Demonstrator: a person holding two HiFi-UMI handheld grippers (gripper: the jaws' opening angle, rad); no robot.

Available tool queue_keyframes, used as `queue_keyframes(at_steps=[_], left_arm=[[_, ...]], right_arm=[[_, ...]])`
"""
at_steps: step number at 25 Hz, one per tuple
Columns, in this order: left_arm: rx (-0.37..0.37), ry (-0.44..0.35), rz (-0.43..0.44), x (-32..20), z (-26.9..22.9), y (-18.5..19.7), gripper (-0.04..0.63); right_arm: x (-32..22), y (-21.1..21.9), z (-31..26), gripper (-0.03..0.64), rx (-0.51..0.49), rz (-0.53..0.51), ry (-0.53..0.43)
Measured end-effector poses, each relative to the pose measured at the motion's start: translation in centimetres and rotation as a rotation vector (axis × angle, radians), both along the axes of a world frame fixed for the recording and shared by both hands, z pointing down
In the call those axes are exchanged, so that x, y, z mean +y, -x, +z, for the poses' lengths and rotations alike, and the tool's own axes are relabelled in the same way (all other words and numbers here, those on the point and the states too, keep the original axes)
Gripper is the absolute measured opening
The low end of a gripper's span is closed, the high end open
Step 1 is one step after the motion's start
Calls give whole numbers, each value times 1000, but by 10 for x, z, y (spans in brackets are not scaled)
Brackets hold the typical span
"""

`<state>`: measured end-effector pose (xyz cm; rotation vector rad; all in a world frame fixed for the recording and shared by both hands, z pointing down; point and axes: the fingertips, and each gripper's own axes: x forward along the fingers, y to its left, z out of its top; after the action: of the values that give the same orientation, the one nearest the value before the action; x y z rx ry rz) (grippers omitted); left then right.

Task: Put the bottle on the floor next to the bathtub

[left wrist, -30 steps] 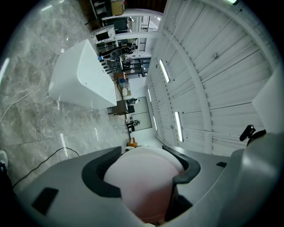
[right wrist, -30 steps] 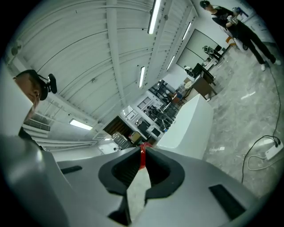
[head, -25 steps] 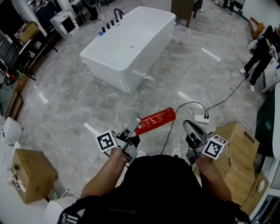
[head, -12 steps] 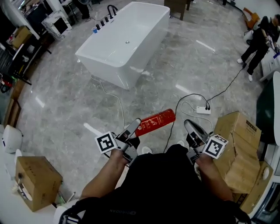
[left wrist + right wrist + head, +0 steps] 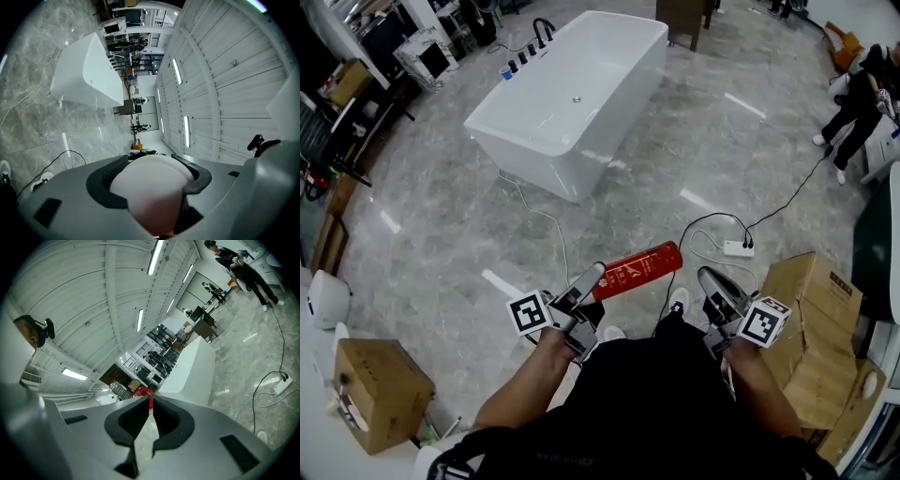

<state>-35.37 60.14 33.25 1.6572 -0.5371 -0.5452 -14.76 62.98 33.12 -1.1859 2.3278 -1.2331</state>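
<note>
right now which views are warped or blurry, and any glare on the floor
Head view: sharp, with glare streaks on the floor. Left gripper view: fisheye bend, dark corners, the bottle a soft pale blur up close. Right gripper view: same bend, bright ceiling strips.

Bright, even light — ceiling strips (image 5: 157,254) glare off the floor (image 5: 441,234); fisheye edges bend.

Red bottle (image 5: 639,269) carried in the air, well apart from the white bathtub (image 5: 525,155)
The bottle is a slim red cylinder with pale print, lying almost level, its near end clamped in the left gripper (image 5: 589,284). The bathtub, rectangular and freestanding, stands on the grey marbled floor (image 5: 441,244).
</note>
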Motion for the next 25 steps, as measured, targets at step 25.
queue_keyframes(at_steps=[25], left_arm=[[-34, -4, -100, -159, -5, -211, 301]], right_arm=[[-157, -228, 14, 44, -57, -27, -9]])
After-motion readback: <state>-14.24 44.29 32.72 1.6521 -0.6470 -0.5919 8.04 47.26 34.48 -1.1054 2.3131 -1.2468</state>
